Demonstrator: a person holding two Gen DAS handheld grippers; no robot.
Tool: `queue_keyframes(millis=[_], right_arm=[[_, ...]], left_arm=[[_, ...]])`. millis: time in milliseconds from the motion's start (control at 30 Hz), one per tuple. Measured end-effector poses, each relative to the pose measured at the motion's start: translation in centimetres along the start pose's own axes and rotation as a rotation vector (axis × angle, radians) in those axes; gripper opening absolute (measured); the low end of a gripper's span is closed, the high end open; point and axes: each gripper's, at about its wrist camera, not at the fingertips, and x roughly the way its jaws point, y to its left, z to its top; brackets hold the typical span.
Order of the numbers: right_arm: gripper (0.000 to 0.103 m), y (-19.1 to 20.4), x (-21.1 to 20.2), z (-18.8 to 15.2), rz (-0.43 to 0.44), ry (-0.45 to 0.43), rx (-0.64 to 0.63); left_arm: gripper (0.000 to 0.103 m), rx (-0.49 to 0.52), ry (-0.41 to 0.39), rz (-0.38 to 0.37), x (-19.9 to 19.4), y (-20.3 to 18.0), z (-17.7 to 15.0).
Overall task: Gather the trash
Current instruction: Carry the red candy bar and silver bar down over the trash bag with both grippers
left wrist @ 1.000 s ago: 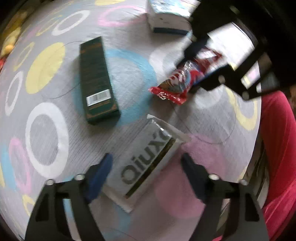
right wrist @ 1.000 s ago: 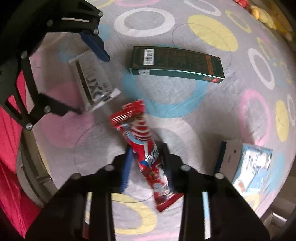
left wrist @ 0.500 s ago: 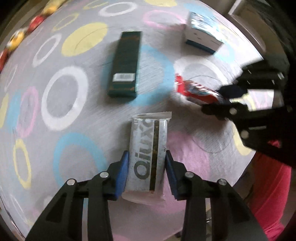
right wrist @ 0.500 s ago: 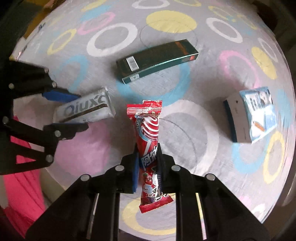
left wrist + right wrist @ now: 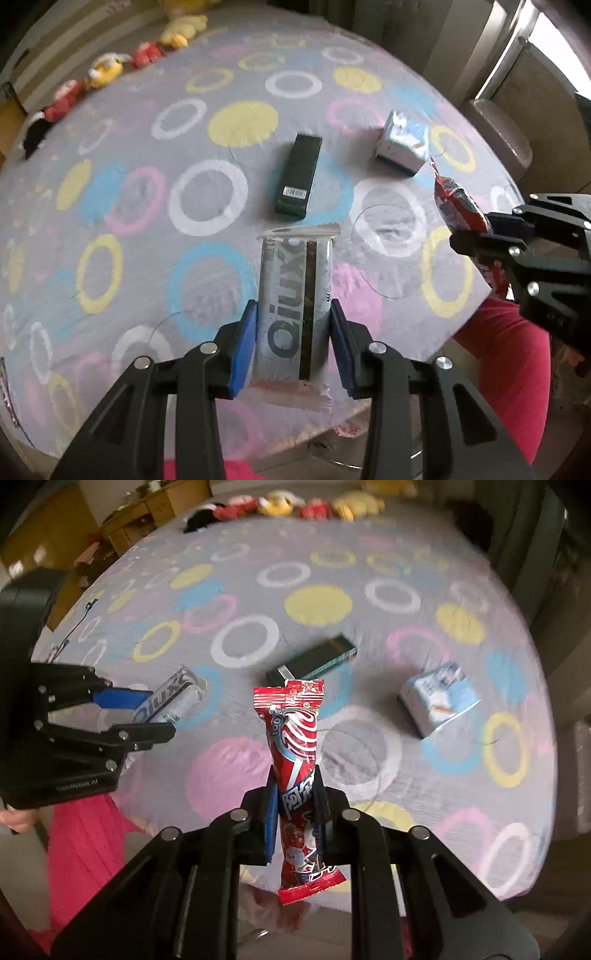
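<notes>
two grippers clamped, left gripper [image 5: 291, 341] on silver "qiuxo" wrapper [image 5: 295, 295], right gripper [image 5: 295, 812] on red candy wrapper [image 5: 295, 753]

The silver wrapper [image 5: 293, 295] carries large grey letters that read "Qiuxo" or close to it, running lengthwise beside a dark stripe; in the left wrist view they appear upside down, and in the right wrist view only "iux" shows past the fingers [image 5: 122, 698]. The red wrapper [image 5: 297, 753] bears white Chinese characters near its middle, too small and warped to read, above a swirl design. The dark green box [image 5: 298, 175] has a white barcode label at its near end, its digits illegible. Small white print on the left gripper's body in the right wrist view is unreadable.
</notes>
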Motion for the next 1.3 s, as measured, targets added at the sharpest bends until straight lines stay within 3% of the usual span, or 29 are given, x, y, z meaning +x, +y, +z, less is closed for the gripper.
queue_keyframes(millis=[233,533,933,1300], right_arm=[[0.017,2.7,-5.2,-2.7,-0.001,-0.091,-0.004],[0.017,5.0,-9.0,-7.5,0.011,-0.153,0.003],[0.017,7.9,-10.9,-14.0,0.007,-0.181,0.031],[0.017,8.1,-9.3,-18.4,0.028,-0.156,0.113]], left_arm=[[0.038,0.045,-0.066,0.056,-5.8,-3.9,-4.1],[0.038,0.072,-0.103,0.075,-7.9,-7.7,-8.9],[0.038,0.049,-0.13,0.038,-8.9,-11.4,-14.1],[0.038,0.055,-0.101,0.04,-5.9,-13.7,-17.1]])
